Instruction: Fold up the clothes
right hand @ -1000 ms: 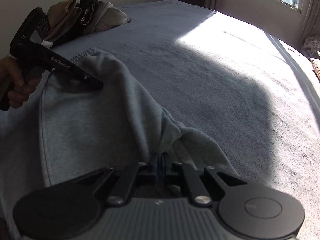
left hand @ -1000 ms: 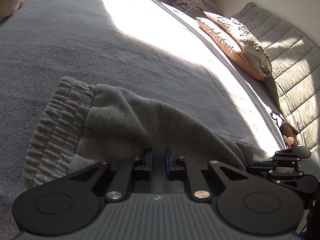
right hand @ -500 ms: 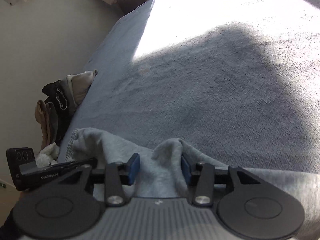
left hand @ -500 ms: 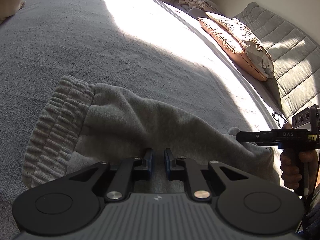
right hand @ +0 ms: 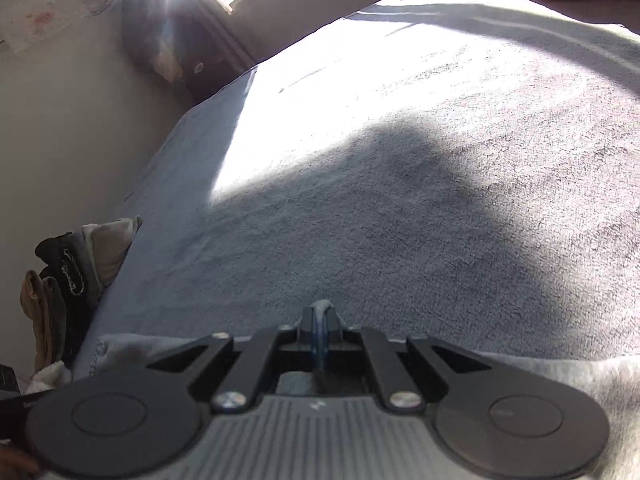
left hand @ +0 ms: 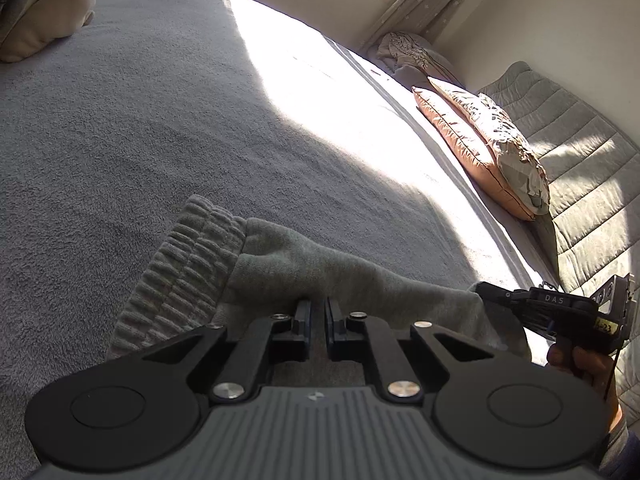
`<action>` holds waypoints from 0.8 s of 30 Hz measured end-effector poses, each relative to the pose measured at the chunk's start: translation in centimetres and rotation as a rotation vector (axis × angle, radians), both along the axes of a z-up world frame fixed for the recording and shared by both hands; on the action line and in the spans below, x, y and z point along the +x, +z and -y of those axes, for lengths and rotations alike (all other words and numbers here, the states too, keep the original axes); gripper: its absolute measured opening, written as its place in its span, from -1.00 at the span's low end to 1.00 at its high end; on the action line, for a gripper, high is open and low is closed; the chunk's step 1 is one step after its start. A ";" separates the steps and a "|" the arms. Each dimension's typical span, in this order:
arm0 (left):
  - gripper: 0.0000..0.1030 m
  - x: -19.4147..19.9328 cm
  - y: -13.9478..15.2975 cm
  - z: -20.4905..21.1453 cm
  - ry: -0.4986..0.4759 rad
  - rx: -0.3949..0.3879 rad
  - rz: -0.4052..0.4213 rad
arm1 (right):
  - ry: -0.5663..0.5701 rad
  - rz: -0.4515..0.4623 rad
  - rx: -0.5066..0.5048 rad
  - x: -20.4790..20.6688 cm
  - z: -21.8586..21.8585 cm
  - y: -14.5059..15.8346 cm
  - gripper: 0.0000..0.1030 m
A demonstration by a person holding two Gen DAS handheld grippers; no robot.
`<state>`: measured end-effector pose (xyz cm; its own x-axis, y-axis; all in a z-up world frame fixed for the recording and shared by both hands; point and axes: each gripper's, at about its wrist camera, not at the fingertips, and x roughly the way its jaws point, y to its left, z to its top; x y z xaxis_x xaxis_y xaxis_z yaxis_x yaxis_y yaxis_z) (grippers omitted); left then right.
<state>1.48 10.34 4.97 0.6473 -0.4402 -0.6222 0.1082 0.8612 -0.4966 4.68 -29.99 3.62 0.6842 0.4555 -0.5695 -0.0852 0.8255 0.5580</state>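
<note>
My left gripper (left hand: 317,309) is pinching the grey sweatpants (left hand: 320,272) just beside their ribbed waistband (left hand: 188,268), and my right gripper (right hand: 320,320) has just clamped tight on a fold of the same fabric. The sweatpants lie on the grey bedspread (left hand: 160,128), gripped at two points so I can, I judge, lift and fold them evenly.

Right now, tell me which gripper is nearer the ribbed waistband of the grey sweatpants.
Left. The left gripper pinches fabric right beside the waistband; the right gripper grips the sweatpants at the opposite end.
</note>
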 end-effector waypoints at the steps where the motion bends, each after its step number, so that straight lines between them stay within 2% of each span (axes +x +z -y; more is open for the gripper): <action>1: -0.84 0.1 -0.2 -0.3 0.009 0.006 -0.019 | -0.006 0.067 0.022 -0.7 0.1 1.1 -0.94; 2: -0.85 0.2 -0.6 -0.4 0.007 0.008 -0.047 | -0.003 0.119 0.024 -1.2 0.0 2.0 -0.94; 3: -0.90 0.3 -0.9 -0.4 0.003 0.019 -0.064 | 0.010 0.125 -0.003 -1.2 -0.3 2.3 -0.95; 5: -0.95 0.3 -1.2 0.0 -0.005 0.056 -0.074 | -0.009 0.000 -0.022 0.1 -0.1 0.4 -0.95; 7: -0.95 0.1 -0.9 0.5 -0.014 0.095 -0.062 | -0.039 -0.095 0.041 0.8 0.5 -2.0 -0.94; 8: -0.95 0.1 -0.9 0.5 -0.014 0.098 -0.065 | -0.054 -0.122 0.081 1.0 0.9 -2.7 -0.93; 10: -0.95 0.0 -0.8 0.3 -0.014 0.092 -0.076 | -0.055 -0.111 0.136 1.1 1.6 -2.3 -0.90; 12: -0.95 0.0 -0.7 0.1 -0.018 0.076 -0.078 | -0.002 -0.107 0.126 1.4 1.8 -1.5 -0.82; 14: -0.79 -0.1 -0.1 0.1 -0.053 0.042 -0.057 | 0.034 -0.114 0.096 1.9 1.7 -1.3 -0.75; 15: -0.75 -0.3 0.4 0.1 -0.075 0.022 -0.023 | 0.043 -0.121 0.095 2.2 1.8 -1.4 -0.65; 16: -0.73 -0.5 1.0 0.1 -0.091 0.010 0.018 | 0.045 -0.129 0.115 2.5 2.0 -1.6 -0.41; 17: -0.69 -0.6 1.4 0.2 -0.098 0.010 0.045 | 0.045 -0.142 0.151 2.9 2.0 -1.9 -0.37; 19: -0.56 -0.1 1.4 0.5 -0.092 0.027 0.046 | 0.072 -0.181 0.182 3.7 1.7 -2.5 -0.37; 20: -0.54 0.3 1.0 0.5 -0.080 0.036 0.020 | 0.101 -0.198 0.146 3.8 0.9 -2.5 -0.39; 21: -0.54 0.8 0.5 0.5 -0.068 0.039 -0.009 | 0.128 -0.191 0.066 3.7 -0.2 -2.2 -0.42; 22: -0.60 1.2 -0.1 0.4 -0.061 0.037 -0.032 | 0.145 -0.169 -0.013 3.4 -1.2 -1.7 -0.56; 23: -0.69 1.4 -0.4 0.5 -0.056 0.046 -0.046 | 0.138 -0.163 -0.046 3.2 -1.6 -1.4 -0.73; 24: -0.79 1.5 -0.7 0.5 -0.051 0.079 -0.054 | 0.114 -0.157 -0.043 3.0 -1.5 -1.1 -0.77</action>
<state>2.97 9.80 4.32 0.5901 -0.4202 -0.6894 0.1282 0.8918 -0.4338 7.72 -28.50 2.48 0.5308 0.4976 -0.6860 -0.0941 0.8391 0.5358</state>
